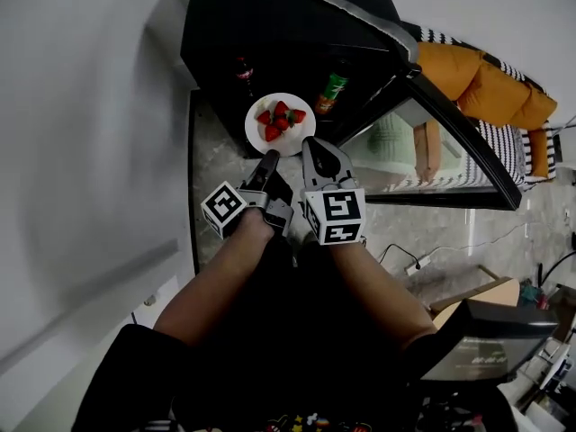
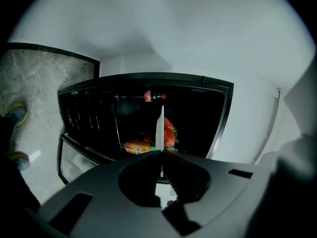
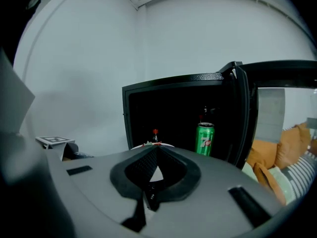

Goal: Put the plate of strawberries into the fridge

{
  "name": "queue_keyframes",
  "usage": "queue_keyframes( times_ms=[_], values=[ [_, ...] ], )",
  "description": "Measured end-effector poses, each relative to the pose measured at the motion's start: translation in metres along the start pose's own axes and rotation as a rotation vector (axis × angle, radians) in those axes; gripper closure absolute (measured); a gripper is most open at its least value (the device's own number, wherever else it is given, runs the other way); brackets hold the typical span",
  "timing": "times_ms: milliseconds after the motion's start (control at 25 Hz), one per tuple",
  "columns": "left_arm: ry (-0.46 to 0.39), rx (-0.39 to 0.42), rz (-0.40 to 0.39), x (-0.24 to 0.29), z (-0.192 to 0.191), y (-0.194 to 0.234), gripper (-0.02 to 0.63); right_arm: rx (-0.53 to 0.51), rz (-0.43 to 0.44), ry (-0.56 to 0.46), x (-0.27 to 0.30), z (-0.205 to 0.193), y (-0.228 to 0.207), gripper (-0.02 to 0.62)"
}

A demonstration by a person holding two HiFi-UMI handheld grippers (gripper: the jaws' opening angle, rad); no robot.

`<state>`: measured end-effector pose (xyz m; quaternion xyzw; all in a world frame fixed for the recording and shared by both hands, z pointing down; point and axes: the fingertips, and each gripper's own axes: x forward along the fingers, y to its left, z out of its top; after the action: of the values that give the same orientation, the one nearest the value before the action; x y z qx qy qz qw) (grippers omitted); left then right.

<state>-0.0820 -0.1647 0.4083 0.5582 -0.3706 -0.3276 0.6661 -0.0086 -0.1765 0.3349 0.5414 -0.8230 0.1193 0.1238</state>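
left gripper (image 1: 268, 162) and right gripper (image 1: 310, 147) both clamping plate (image 1: 261, 136) rim | risk: uneven lift tilting it, strawberries (image 1: 280, 120) rolling off entering fridge (image 1: 270, 25)

left tool (image 1: 270, 157): jaws clamped on plate (image 1: 288, 145) rim | right tool (image 1: 309, 144): same | both forearms extended forward

Open fridge (image 1: 270, 25) on marble floor (image 1: 211, 165); green can (image 1: 331, 93), bottle (image 1: 243, 72) inside.
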Motion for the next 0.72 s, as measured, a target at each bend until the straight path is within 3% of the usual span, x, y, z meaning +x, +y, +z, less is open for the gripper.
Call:
queue_keyframes(
  times_ms=[160, 560, 720],
  values=[
    [-0.026, -0.034, -0.016, 0.007, 0.001, 0.005, 0.597, 0.007, 0.019, -0.004, 0.009, -0.003, -0.006, 0.591],
    [-0.081, 0.000, 0.004, 0.019, 0.006, 0.021, 0.597, 0.006, 0.100, 0.003, 0.030, -0.008, -0.013, 0.591],
    [-0.086, -0.023, 0.008, 0.028, 0.010, 0.032, 0.597, 0.002, 0.113, 0.013, 0.043, -0.019, -0.014, 0.591]
  ],
)
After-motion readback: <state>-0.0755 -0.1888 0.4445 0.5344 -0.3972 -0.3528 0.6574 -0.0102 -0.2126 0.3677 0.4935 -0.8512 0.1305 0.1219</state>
